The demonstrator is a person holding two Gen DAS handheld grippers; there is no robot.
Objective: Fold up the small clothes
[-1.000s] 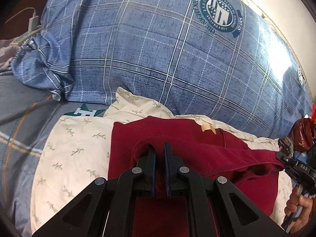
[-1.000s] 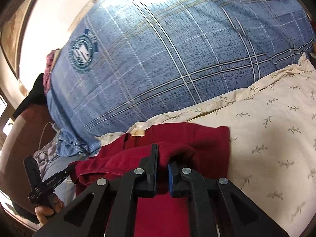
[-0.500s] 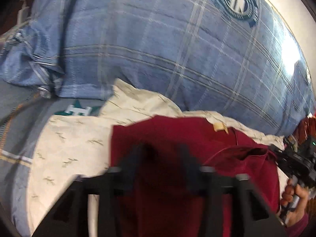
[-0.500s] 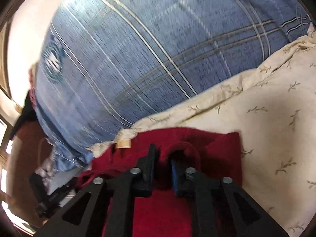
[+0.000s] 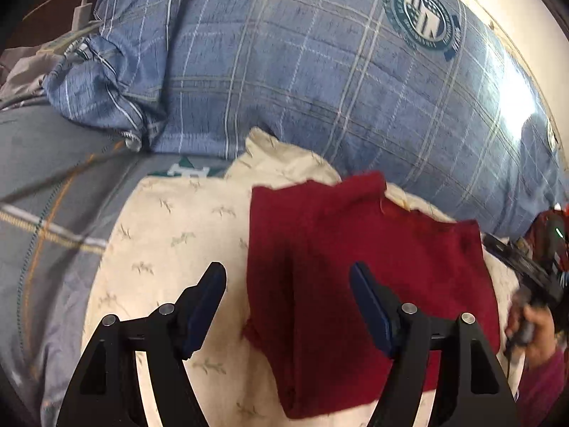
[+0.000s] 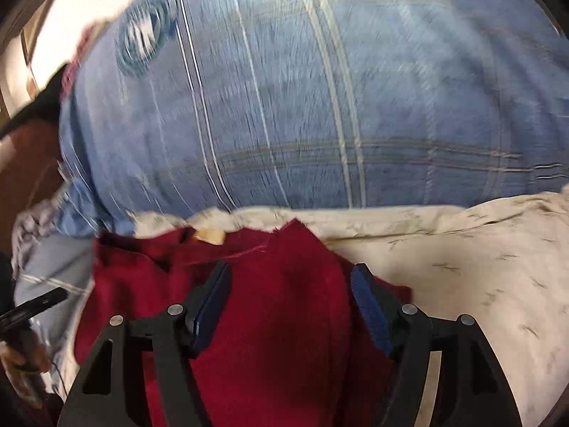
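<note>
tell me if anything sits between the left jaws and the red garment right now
Nothing visible does. The left gripper is open just above the red garment, which lies on the cream leaf-print cloth; one jaw is over that cloth, the other over the garment.

Dark red garment (image 5: 370,270), blue plaid pillow (image 5: 284,71)

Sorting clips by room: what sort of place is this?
Most likely a bedroom: a blue plaid duvet, a cream leaf-print pillow bearing the red garment, and a charger.
</note>
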